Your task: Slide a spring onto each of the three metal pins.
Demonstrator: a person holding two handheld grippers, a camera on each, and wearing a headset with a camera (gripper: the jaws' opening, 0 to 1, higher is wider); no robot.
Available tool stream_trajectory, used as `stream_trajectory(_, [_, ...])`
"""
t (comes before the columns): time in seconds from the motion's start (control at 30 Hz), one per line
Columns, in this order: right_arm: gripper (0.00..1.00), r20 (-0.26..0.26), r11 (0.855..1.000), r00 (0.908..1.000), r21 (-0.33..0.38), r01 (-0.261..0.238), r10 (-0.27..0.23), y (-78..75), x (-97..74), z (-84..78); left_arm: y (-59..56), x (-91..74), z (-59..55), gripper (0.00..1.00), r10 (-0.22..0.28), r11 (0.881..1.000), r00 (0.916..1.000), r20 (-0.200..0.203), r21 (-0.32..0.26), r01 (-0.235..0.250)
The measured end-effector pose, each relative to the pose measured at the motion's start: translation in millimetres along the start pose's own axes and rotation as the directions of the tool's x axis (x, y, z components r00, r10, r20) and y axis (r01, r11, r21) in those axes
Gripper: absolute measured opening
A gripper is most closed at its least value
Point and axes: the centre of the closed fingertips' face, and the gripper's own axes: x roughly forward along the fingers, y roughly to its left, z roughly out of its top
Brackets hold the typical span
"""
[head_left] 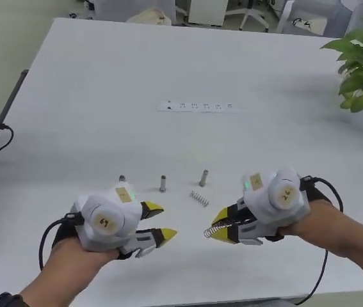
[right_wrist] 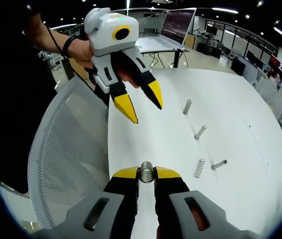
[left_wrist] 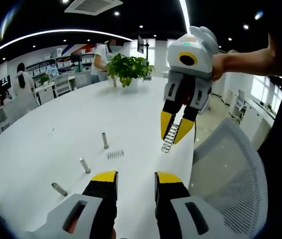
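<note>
Springs first: in the head view the held spring (head_left: 208, 232) is pinched in the right gripper (head_left: 212, 230), jaws narrowed tight on it, by the near edge of the white table (head_left: 104, 77). The left gripper (head_left: 168, 221) is just to its left, jaws spread wide. Farther out stand the left pin (head_left: 122, 179), middle pin (head_left: 162, 184) and right pin (head_left: 203, 178) in a row, and a loose spring (head_left: 199, 199) lies flat just near of the right pin, touching none of them. Over to the left gripper view: its own yellow tips gape apart, and the right gripper faces it with the coil hanging between its tips. Right gripper view now: the coil sits end-on between its closed tips, the left gripper opposite has its jaws apart, and the pins and loose spring lie farther out on the table.
</note>
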Motion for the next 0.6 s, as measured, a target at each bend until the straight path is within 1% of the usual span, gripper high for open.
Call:
stream_trajectory(0.1, [0.09,0.001,1.0,1.0,-0.003,0.002,-0.002,-2.5,-1.1,1.1,6.3,-6.9,-1.8,0.24,0.033,0.999,0.9994,0.007,-0.017,-0.033])
stream_trajectory(0.23, [0.09,-0.005,1.0,1.0,-0.006,0.003,-0.003,-6.1,-1.3,0.7,12.7,-15.0,-6.0,0.25,0.058,0.998,0.9983,0.007,-0.037,-0.058])
stream_trajectory(0.3, [0.09,-0.01,1.0,0.9999,-0.01,0.0,0.0,-7.0,-0.9,0.8,17.4,-18.9,-8.2,0.25,0.079,0.996,0.9969,0.01,-0.043,-0.078])
stream_trajectory(0.37, [0.09,-0.011,1.0,0.9999,-0.012,-0.002,0.002,-8.0,-0.7,1.4,20.4,-22.0,-10.1,0.26,0.088,0.995,0.9961,0.011,-0.053,-0.087])
stream_trajectory(0.5, [0.09,-0.014,1.0,0.9999,-0.016,-0.002,0.002,-12.1,-0.1,2.7,29.9,-31.2,-14.7,0.27,0.121,0.99,0.9926,0.012,-0.076,-0.119])
stream_trajectory(0.6, [0.09,-0.022,1.0,0.9997,-0.021,-0.004,0.003,-15.2,0.7,2.1,34.3,-37.0,-16.7,0.29,0.137,0.987,0.9905,0.013,-0.088,-0.135])
